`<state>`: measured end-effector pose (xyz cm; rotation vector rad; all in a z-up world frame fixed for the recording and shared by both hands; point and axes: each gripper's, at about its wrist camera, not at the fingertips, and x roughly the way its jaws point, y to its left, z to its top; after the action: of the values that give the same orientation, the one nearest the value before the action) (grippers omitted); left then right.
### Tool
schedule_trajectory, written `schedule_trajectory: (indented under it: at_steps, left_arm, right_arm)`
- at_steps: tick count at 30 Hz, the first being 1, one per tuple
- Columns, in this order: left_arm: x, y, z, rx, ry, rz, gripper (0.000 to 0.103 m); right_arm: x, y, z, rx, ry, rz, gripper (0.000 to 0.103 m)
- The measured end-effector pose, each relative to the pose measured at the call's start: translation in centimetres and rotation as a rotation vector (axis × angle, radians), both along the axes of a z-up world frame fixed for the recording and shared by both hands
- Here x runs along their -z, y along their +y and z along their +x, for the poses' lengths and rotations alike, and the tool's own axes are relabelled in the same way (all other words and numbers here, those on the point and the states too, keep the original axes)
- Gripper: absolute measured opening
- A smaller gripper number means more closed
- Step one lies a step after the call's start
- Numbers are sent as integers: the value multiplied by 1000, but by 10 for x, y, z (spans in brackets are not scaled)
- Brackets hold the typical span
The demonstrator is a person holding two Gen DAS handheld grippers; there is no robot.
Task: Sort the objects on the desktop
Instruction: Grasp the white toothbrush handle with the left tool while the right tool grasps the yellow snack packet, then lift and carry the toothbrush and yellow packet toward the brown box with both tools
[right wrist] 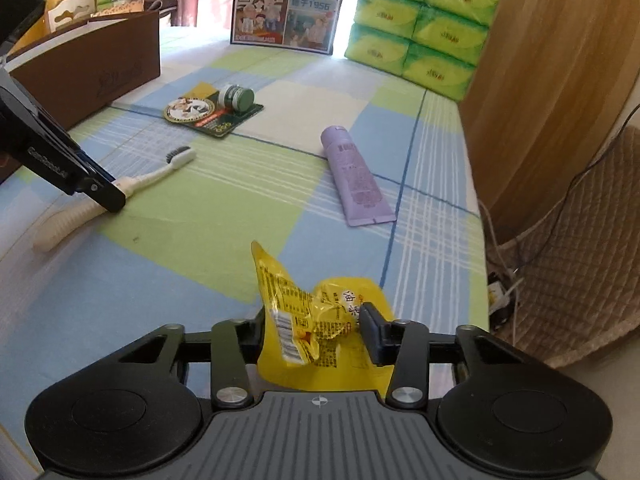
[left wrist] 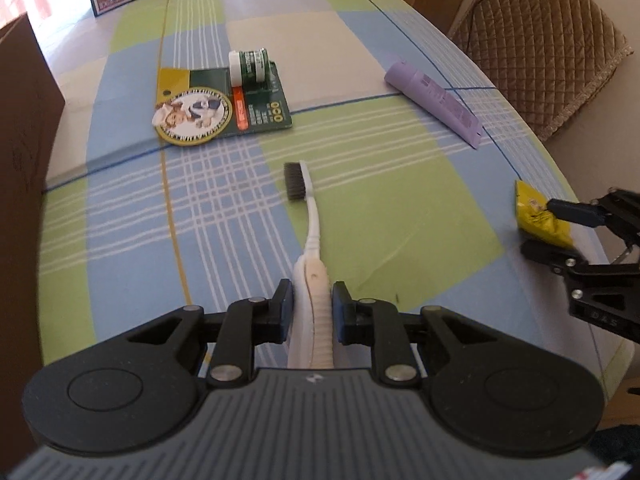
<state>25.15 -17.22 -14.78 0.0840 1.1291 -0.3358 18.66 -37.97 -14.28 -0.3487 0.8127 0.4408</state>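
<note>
A white toothbrush [left wrist: 310, 208] with dark bristles lies along the checked tablecloth, head pointing away. My left gripper [left wrist: 312, 312] is shut on its ribbed handle, pads pressing from both sides; in the right wrist view this gripper [right wrist: 100, 196] sits over the toothbrush [right wrist: 160, 172]. A crumpled yellow packet [right wrist: 304, 320] stands pinched between the fingers of my right gripper [right wrist: 316, 332], near the table's right edge. The left wrist view shows that gripper [left wrist: 548, 228] closed around the packet [left wrist: 532, 208].
A purple tube [right wrist: 356, 176] lies mid-table on the right. A green card with a small jar [right wrist: 212, 114] sits farther back. A brown box [right wrist: 100, 68] stands at the left, stacked green tissue packs [right wrist: 424, 28] and a printed carton [right wrist: 288, 4] at the back, a quilted chair [right wrist: 580, 260] beyond the right edge.
</note>
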Motion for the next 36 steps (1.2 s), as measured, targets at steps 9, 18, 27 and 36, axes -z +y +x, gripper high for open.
schedule_trajectory:
  at_steps: [9,18,27,36]
  left_arm:
    - [-2,6,-13,-41,10,-12,16]
    - [-12,31,-42,-108,3,-29,16]
    - [-36,48,-68,-163,-57,-62,16]
    - [-60,67,-87,-211,-106,-95,16]
  right_arm:
    - [-26,-8,1,64,36,142,18]
    - [-40,6,-7,31,91,235,18]
    - [-48,32,-15,-31,116,263,18]
    - [-56,59,-20,-88,162,286,18]
